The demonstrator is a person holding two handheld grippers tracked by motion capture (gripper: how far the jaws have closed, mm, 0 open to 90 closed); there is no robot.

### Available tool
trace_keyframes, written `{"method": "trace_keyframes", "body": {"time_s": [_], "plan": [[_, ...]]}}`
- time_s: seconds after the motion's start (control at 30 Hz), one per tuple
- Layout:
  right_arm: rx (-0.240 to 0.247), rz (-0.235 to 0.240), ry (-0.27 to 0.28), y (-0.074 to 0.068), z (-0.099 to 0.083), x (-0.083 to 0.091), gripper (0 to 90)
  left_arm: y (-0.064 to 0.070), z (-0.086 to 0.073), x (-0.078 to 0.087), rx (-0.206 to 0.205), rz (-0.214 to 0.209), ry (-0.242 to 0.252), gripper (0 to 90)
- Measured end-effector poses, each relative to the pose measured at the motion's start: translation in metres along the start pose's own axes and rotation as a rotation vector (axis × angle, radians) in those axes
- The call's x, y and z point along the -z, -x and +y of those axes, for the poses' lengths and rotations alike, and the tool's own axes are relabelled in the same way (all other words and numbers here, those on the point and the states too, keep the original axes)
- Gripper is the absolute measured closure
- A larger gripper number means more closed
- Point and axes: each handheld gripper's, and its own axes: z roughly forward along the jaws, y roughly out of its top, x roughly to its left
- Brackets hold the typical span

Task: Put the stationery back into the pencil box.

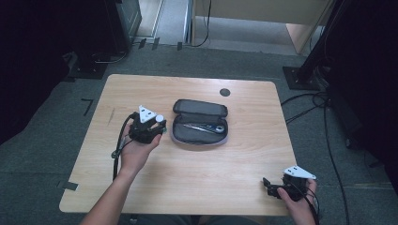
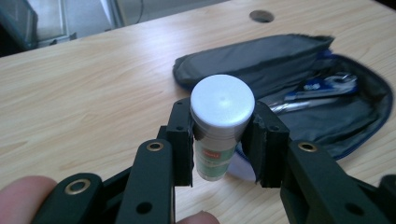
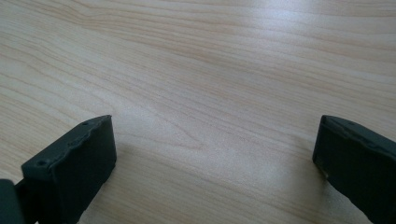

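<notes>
Wooden table (image 1: 187, 168) on grey carpet (image 1: 42, 136) — open pouch (image 1: 200, 123) lying centre.

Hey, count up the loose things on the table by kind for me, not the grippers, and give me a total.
Open grey pouch: 1
Pen inside the pouch: 1
White-capped tube held in the left gripper: 1
Total: 3

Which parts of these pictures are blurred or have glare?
Left gripper view: the white-capped bottle in the left gripper is sharp, while the open pencil case behind is soft. Right gripper view: the table has pale glare. High view: dark room edges.
</notes>
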Motion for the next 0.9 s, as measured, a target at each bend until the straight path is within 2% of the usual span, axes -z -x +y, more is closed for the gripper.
{"method": "trace_keyframes", "body": {"time_s": [0.07,0.23,0.43,0.6,0.9], "plan": [[-0.002,0.001,-0.001,0.0,0.0,0.0,0.0,0.005,0.004,-0.001,0.005,-0.015,0.011,65.7],[0.002,0.007,-0.001,0.0,0.0,0.0,0.0,0.021,0.01,-0.004,-0.024,-0.049,0.038,65.7],[0.009,0.008,0.002,0.0,0.0,0.0,0.0,0.037,0.015,-0.017,-0.048,-0.067,0.034,65.7],[0.01,0.008,0.003,0.0,0.0,0.0,0.0,0.045,0.014,-0.032,-0.038,-0.089,0.019,65.7],[0.013,0.01,0.003,0.0,0.0,0.0,0.0,0.069,0.01,-0.056,-0.033,-0.148,0.014,65.7]]}}
